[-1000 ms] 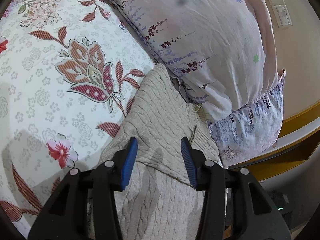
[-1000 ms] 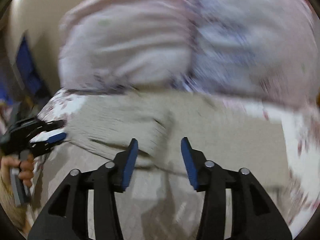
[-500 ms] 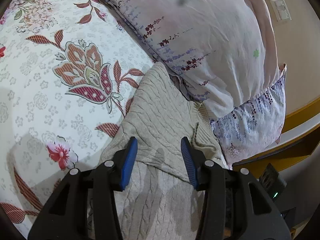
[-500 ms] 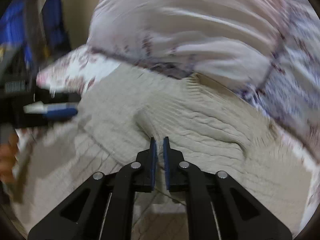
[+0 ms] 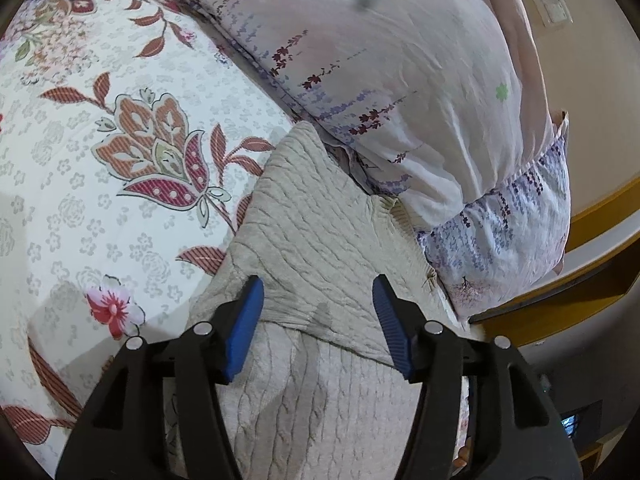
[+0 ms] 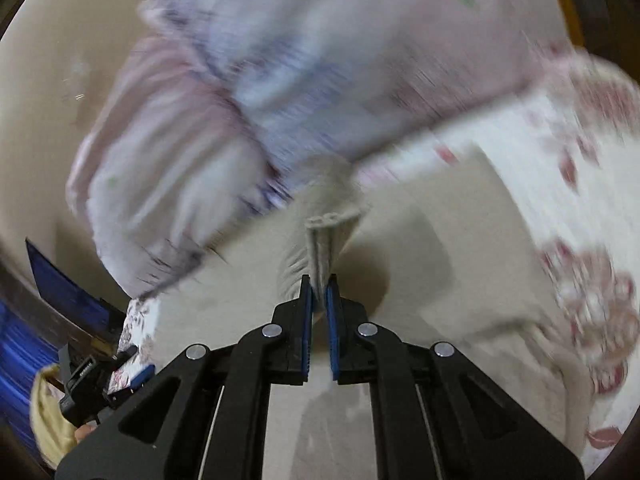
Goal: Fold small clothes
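Left wrist view. The left gripper (image 5: 318, 312) hung above a beige cable-knit sweater (image 5: 316, 216) with its blue-padded fingers (image 5: 245, 322) set wide apart and nothing between them. The sweater lay on a floral bedsheet (image 5: 100, 152), white with red and orange flower motifs. One panel of the knit was folded over the lower part, its edge running across just beyond the fingertips. The far corner of the garment touched a pale pillow (image 5: 400, 60) printed with purple sprigs. A second pillow (image 5: 508, 240) with a lilac pattern lay under the first, at the bed's right edge. A wall switch plate (image 5: 550, 0) was mounted on the cream wall above, and a yellow wooden bed frame (image 5: 592, 216) showed at right.

Right wrist view. The frame was heavily motion-blurred. The right gripper (image 6: 319, 288) had its fingers (image 6: 306, 320) pressed nearly together, pinching a raised ribbed fold of the sweater (image 6: 324, 248). The gripped fold stood up from the rest of the garment, which spread flat on the bedsheet (image 6: 560, 184) below and to either side. The pillow (image 6: 280, 80) filled the upper part of the frame. At lower left the left gripper (image 6: 132, 376) was partly visible; its finger state could not be judged from this view.
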`<control>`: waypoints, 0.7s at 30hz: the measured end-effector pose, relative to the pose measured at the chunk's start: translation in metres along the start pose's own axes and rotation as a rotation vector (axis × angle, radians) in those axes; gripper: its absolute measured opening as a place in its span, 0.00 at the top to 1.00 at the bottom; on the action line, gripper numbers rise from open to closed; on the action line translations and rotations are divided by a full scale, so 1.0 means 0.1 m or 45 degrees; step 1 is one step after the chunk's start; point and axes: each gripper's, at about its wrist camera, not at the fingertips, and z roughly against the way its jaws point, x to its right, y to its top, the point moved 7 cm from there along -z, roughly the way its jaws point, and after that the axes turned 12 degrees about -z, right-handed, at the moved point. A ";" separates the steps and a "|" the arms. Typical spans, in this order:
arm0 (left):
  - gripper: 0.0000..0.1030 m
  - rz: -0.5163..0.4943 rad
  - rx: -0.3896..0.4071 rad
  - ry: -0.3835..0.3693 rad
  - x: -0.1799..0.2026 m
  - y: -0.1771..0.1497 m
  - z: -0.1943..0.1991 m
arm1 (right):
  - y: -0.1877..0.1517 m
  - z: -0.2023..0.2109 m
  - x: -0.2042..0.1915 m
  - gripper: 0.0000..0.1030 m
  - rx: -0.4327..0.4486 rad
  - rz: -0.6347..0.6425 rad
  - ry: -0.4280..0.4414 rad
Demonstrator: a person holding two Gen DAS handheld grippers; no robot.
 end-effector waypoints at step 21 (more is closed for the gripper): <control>0.39 -0.064 -0.032 0.021 0.05 0.04 -0.03 | 0.47 -0.08 -0.09 0.94 -0.007 0.014 0.122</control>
